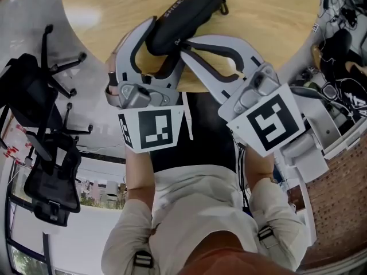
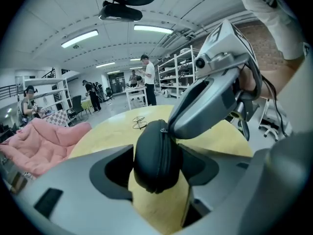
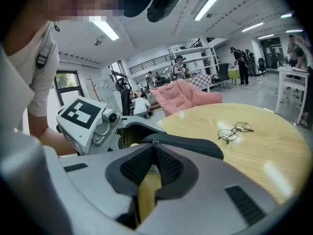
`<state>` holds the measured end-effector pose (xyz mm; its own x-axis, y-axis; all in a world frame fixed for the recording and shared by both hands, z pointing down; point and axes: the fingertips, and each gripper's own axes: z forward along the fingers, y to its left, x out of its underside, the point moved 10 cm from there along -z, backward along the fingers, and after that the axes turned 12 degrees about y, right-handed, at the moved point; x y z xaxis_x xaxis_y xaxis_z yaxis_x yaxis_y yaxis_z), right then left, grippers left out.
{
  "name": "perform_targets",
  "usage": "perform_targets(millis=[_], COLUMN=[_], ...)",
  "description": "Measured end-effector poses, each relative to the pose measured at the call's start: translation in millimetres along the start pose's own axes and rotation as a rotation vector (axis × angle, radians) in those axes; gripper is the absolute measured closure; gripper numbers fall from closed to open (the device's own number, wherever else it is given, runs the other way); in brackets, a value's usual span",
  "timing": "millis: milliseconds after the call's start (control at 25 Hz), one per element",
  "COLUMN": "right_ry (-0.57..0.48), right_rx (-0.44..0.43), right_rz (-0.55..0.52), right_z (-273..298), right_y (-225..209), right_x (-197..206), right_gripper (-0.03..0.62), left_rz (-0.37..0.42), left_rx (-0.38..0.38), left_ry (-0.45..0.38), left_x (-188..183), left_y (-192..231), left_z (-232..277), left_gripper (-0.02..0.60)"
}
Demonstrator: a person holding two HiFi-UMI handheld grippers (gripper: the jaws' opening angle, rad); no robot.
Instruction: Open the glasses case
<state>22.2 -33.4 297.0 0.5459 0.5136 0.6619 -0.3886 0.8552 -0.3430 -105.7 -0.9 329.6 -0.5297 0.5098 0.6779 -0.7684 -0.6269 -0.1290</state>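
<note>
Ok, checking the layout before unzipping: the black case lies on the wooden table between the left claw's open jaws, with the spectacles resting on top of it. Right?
Not quite. The spectacles rest on the wooden table, apart from the black case, as the right gripper view shows. The rest holds: the case lies on the table between the open jaws of the left claw.

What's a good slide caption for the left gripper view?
Open left tool straddles the black glasses case while the right tool pinches its zipper pull.
</note>
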Motion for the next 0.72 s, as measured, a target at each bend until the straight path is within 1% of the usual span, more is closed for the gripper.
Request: perform_targets(millis=[120, 360, 720], right_ry=[0.020, 0.103, 0.101], right_rx=[0.028, 0.090, 0.127], right_rz=[-0.009, -0.072, -0.054], right_z=[-2.4, -6.0, -10.1], right_y=[2.0, 8.0, 2.7], right_x=[-0.7, -0.8, -0.5], right_gripper=[0.553, 0.554, 0.554], left_rz=[0.005, -0.041, -0.063], left_rx=[0.022, 0.068, 0.091], left_ry=[0.014, 0.023, 0.031], left_x=[-1.7, 0.4, 3.0], left_y=[3.3, 4.1, 2.8], left_z=[-2.0, -0.6, -0.6], left_gripper=[0.288, 0.295, 0.296])
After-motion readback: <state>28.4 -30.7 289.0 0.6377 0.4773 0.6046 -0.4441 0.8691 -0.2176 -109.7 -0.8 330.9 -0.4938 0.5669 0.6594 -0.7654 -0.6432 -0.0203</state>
